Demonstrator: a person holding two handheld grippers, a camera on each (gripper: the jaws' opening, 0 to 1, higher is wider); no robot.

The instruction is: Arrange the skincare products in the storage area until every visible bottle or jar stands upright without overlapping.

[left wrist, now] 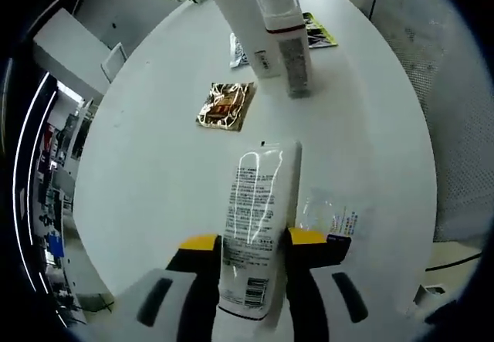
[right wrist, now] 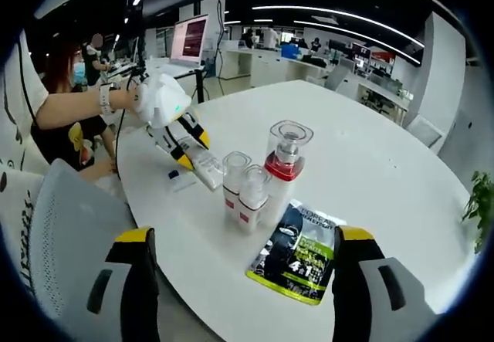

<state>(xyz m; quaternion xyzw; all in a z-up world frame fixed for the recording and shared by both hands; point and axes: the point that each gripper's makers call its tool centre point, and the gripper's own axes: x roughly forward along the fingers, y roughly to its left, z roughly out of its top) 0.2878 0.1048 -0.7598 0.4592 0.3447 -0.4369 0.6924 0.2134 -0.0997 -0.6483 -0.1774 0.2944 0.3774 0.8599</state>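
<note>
In the left gripper view a white tube (left wrist: 253, 218) with printed text lies lengthwise between my yellow-tipped jaws, and my left gripper (left wrist: 251, 242) is shut on it just above the white table (left wrist: 154, 172). Farther off stand a tall white bottle with a red collar (left wrist: 245, 25) and a smaller clear-capped bottle (left wrist: 289, 49). In the right gripper view my right gripper (right wrist: 245, 280) is open with nothing between its fingers. Beyond it the tall bottle (right wrist: 284, 164) and two small bottles (right wrist: 243, 187) stand upright together. A gloved hand holds the left gripper (right wrist: 181, 143) with the tube (right wrist: 204, 166) low over the table.
A gold sachet (left wrist: 225, 106), a clear sachet (left wrist: 333, 220) and a black-green sachet (right wrist: 301, 261) lie flat on the round table (right wrist: 386, 164). A person (right wrist: 62, 110) sits at its far left edge. A grey mesh chair (right wrist: 69, 234) stands near me.
</note>
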